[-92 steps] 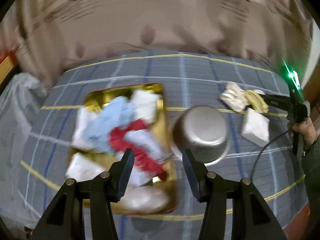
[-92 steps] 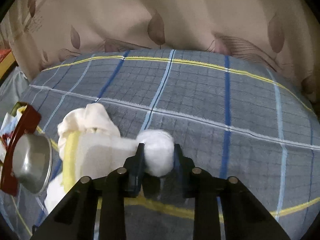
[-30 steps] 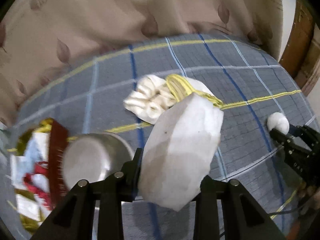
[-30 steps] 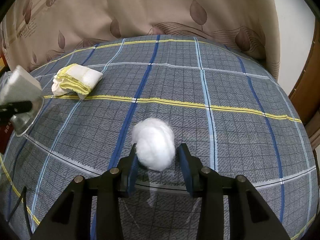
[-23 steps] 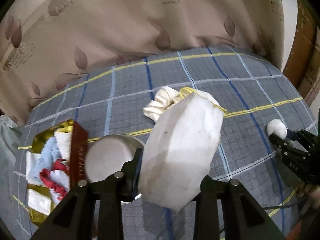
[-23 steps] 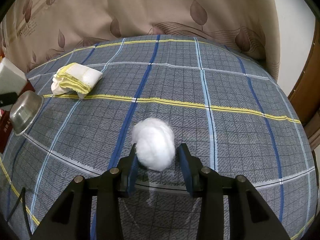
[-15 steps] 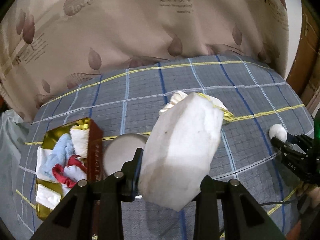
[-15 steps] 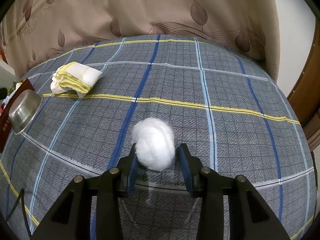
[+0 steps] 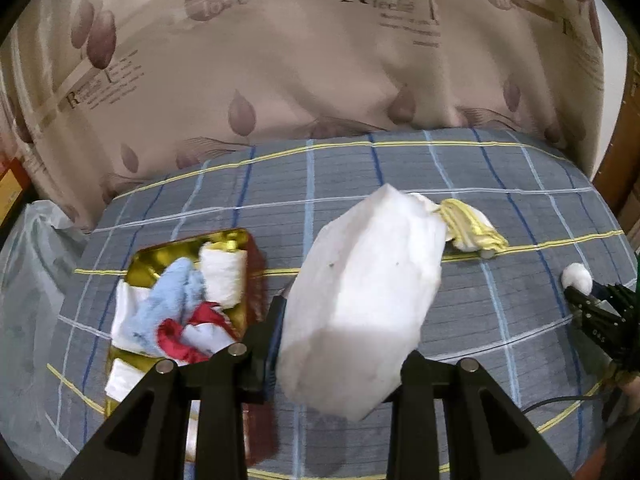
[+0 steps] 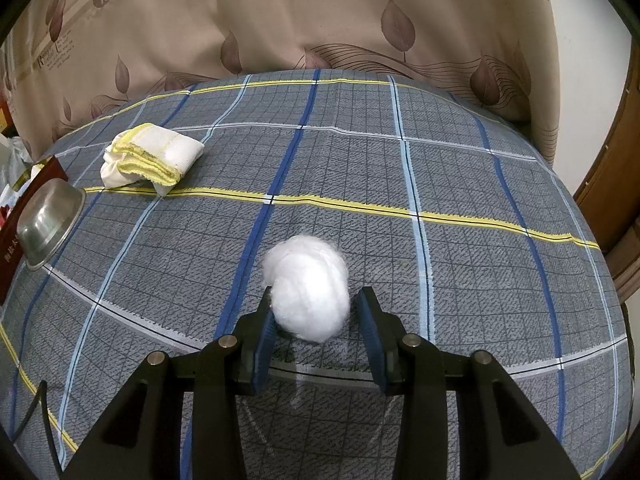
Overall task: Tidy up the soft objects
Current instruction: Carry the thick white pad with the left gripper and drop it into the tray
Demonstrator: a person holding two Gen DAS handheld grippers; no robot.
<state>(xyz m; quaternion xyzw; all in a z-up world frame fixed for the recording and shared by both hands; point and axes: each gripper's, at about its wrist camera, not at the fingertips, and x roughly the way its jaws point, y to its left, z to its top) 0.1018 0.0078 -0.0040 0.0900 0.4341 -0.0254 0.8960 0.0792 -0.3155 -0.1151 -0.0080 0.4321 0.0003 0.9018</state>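
Left wrist view, left gripper (image 9: 340, 332) clamping a white sponge (image 9: 362, 300) above the bed (image 9: 500, 320), right gripper (image 10: 316, 320) holding a cotton ball (image 10: 308, 286).

What I can't make out

The white sponge block (image 9: 360, 300) in my left gripper (image 9: 340, 344) hides the steel bowl (image 10: 48, 224) from that camera (only my right wrist view shows it); the gold box (image 9: 140, 256) runs behind my fingers (image 9: 256, 344), its contents blurred.

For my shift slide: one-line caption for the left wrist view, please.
Left gripper holds a white foam block above the plaid cloth, gold box of soft items at left.
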